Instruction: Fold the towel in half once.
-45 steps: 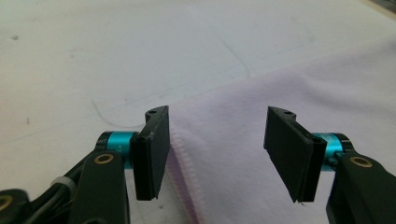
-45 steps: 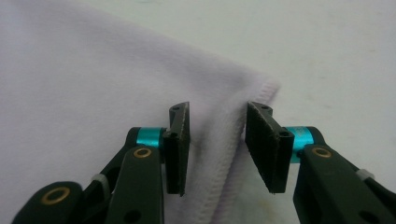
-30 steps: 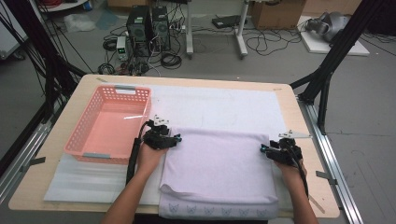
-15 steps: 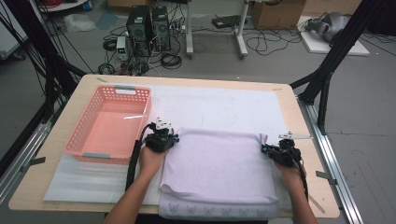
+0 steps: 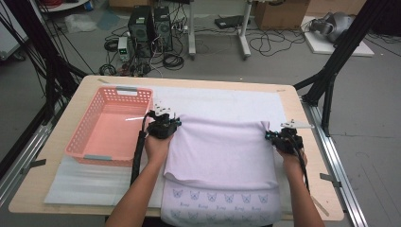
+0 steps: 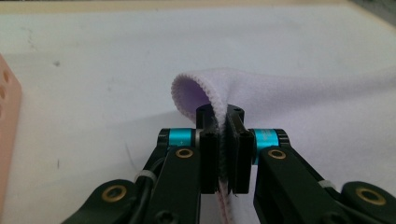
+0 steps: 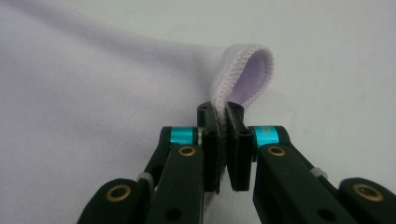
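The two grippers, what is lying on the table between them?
In the high view, the lilac cloth stretches from the left gripper to the right gripper; each is shut on a far corner of it.

Soft, even room light falls from above, and the high view is moderately bright but grainy and a little blurred. Shadows are faint: a thin one lies under the lifted cloth (image 5: 220, 146) edge between the two tongs. In the gripper views the black arms of the left tongs (image 6: 223, 140) and right tongs (image 7: 223, 140) look sharp and dark, while the white surface beyond them softens and fades out of focus.
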`<state>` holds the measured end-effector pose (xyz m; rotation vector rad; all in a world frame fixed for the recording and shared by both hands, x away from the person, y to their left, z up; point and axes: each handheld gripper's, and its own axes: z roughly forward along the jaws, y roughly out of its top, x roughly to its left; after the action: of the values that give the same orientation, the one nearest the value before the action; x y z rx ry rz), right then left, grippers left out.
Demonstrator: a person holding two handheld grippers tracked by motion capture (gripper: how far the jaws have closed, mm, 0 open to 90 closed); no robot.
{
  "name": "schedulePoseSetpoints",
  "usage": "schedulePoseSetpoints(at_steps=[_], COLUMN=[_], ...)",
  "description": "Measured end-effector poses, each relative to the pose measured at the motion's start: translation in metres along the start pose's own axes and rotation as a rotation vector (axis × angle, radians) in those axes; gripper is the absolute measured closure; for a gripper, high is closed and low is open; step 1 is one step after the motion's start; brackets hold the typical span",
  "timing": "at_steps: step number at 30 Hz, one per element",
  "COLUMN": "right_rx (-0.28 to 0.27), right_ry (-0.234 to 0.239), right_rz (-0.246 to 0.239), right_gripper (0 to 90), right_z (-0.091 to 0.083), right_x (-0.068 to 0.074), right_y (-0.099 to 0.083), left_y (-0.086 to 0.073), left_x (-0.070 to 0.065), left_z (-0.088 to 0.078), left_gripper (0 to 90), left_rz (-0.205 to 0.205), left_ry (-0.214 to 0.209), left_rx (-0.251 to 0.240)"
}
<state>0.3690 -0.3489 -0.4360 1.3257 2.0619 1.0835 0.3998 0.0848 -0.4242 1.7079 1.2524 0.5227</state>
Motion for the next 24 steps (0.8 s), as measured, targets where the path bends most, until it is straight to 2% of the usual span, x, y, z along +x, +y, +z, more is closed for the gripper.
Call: schedulePoseSetpoints(at_steps=[4, 5, 8, 10, 11, 13, 14, 16, 18, 19, 21, 22, 24], right_rx=[-0.010, -0.010, -0.022, -0.013, -0.011, -0.025, -0.022, -0.019, -0.003, 0.009, 0.009, 0.017, 0.046], right_ry=[-0.021, -0.025, -0.034, -0.051, -0.063, -0.072, -0.071, -0.068, -0.065, -0.062, -0.055, -0.051, -0.011], right_rz=[-0.005, 0.001, 0.034, 0.021, 0.016, 0.016, 0.023, 0.028, 0.037, 0.055, 0.047, 0.045, 0.034], right_gripper=[85.9, 85.9, 85.8, 85.8, 85.7, 85.5, 84.9, 80.6, 68.0, 65.2, 62.0, 60.6, 59.7], right_z=[0.014, 0.017, 0.025, 0.030, 0.033, 0.036, 0.037, 0.038, 0.039, 0.038, 0.034, 0.032, 0.028], right_x=[-0.007, -0.009, -0.012, -0.013, -0.013, -0.013, -0.012, -0.011, -0.010, -0.010, -0.010, -0.009, -0.007], right_y=[0.018, 0.021, 0.027, 0.030, 0.032, 0.035, 0.036, 0.036, 0.035, 0.034, 0.033, 0.032, 0.033], left_y=[0.009, 0.011, 0.016, 0.019, 0.019, 0.019, 0.018, 0.017, 0.017, 0.017, 0.019, 0.020, 0.021], left_x=[0.005, 0.007, 0.010, 0.011, 0.011, 0.013, 0.013, 0.013, 0.009, 0.006, -0.002, -0.005, -0.010], left_z=[0.010, 0.013, 0.019, 0.022, 0.022, 0.023, 0.024, 0.023, 0.019, 0.018, 0.013, 0.011, 0.007], left_gripper=[85.1, 85.0, 85.0, 85.0, 84.9, 84.5, 82.8, 70.7, 55.6, 52.0, 50.7, 50.4, 50.4], left_rz=[-0.024, -0.029, -0.025, -0.020, -0.023, -0.033, -0.034, -0.023, -0.026, -0.012, 0.041, 0.052, 0.065], left_ry=[0.019, 0.023, 0.023, 0.022, 0.028, 0.029, 0.027, 0.010, -0.022, -0.028, -0.044, -0.053, -0.073], left_rx=[-0.038, -0.020, -0.029, -0.035, -0.055, -0.050, -0.040, -0.020, 0.005, 0.006, 0.009, 0.003, -0.001])
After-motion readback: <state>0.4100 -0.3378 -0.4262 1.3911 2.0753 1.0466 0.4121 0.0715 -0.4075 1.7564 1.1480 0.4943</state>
